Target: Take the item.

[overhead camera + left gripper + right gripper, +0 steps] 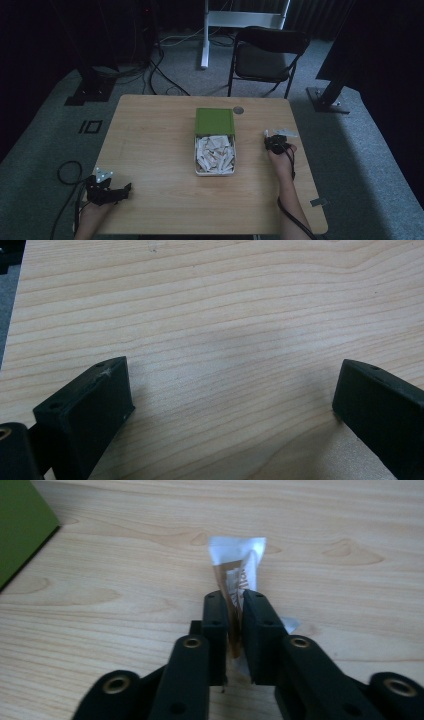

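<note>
A: Entry, right tongs [235, 602]. State?

B: Jaws nearly together, pinching a sachet [239, 570]. The sachet has a clear sealed end and a brown printed middle. In the right gripper view it stands between the two black jaws, its far end pointing away from the camera and low over the worktop [125, 610]. A clear corner of the wrapper shows beside the right jaw.

A: Where does that sit on the worktop?

B: High view: right tongs [274, 136] are right of the tin [215, 172], near but apart from it, with the sachet [286, 133] sticking out toward the right edge. The person's right hand [281, 159] comes in from below.

A: The tin?

B: Open and shallow, mid-worktop, packed with pale sachets [215, 154]. Its green lid [214, 121] lies touching the far side of the tin. The same lid [20, 525] shows as a green slab at upper left in the right gripper view.

A: Left tongs?

B: Left tongs [232, 395] spread wide, nothing between the jaws, bare wood grain under them. High view puts them [122, 191] at the near left corner of the worktop [150, 150], well apart from the tin.

A: Other items?

B: A small round grey disc [238, 110] on the far edge, just right of the lid. A black chair [267, 55] stands behind the worktop.
</note>
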The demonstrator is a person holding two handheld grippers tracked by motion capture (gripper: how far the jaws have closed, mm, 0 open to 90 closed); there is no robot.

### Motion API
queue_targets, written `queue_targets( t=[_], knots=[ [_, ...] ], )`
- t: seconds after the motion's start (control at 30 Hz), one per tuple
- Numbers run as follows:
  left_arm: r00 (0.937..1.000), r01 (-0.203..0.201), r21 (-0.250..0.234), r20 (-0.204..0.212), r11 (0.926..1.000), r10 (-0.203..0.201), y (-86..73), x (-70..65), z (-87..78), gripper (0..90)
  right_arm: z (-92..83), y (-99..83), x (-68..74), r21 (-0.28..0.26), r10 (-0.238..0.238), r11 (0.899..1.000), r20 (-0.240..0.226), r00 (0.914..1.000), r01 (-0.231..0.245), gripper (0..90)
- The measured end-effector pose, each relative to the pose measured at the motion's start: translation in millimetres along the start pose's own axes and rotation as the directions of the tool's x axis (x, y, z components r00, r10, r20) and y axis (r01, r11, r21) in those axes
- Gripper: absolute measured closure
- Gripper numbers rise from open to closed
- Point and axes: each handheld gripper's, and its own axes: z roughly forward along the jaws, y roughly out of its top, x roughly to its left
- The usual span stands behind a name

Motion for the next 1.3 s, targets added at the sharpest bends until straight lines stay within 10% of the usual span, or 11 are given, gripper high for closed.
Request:
queue_targets(
  t=[0.63, 1.3],
  knots=[
    [1.0000, 0.000, 0.000, 0.000, 1.0000, 0.000, 0.0, 0.0, 0.0, 3.2, -13.3, 11.6, 12.6, -0.091, -0.006, 0.996, -0.073, 0.9973, 0.000, 18.2],
    [1.0000, 0.000, 0.000, 0.000, 1.0000, 0.000, 0.0, 0.0, 0.0, 3.2, -37.2, -15.7, -2.5, -0.060, 0.044, 0.997, -0.048, 0.9979, -0.046, 13.8]
  ],
)
